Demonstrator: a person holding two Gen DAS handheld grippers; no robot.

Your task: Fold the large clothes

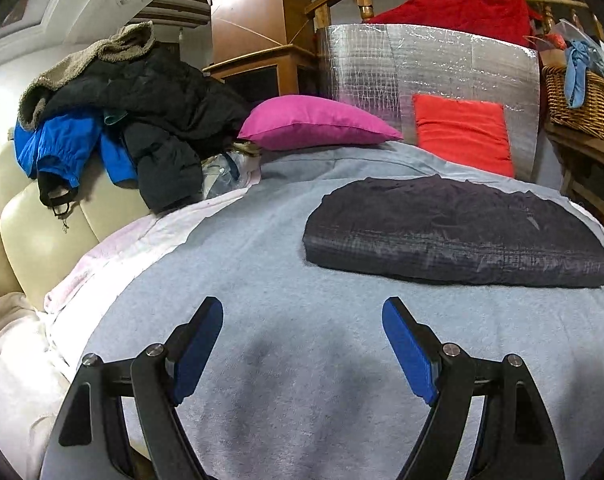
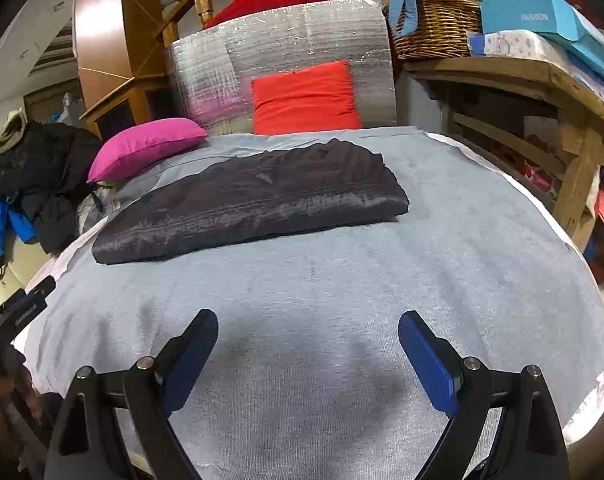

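Note:
A dark garment [image 1: 458,232] lies folded into a flat block on the grey blanket [image 1: 261,248], ahead and to the right of my left gripper [image 1: 302,312]. That gripper stands open over bare blanket, nothing between its blue pads [image 1: 197,352]. In the right wrist view the same folded garment [image 2: 253,208] lies ahead and slightly left. My right gripper [image 2: 308,324] is open too, hovering above the blanket [image 2: 442,248] short of the garment. The left gripper's body [image 2: 21,312] shows at the left edge of that view.
A heap of jackets [image 1: 133,120] lies on a cream sofa arm [image 1: 37,216] at left. A pink cushion [image 1: 314,124] and a red cushion [image 1: 462,136] lean by a silver foil panel [image 1: 382,64] behind. A wicker basket [image 2: 434,28] and boxes [image 2: 542,16] sit on a wooden shelf [image 2: 514,76] at right.

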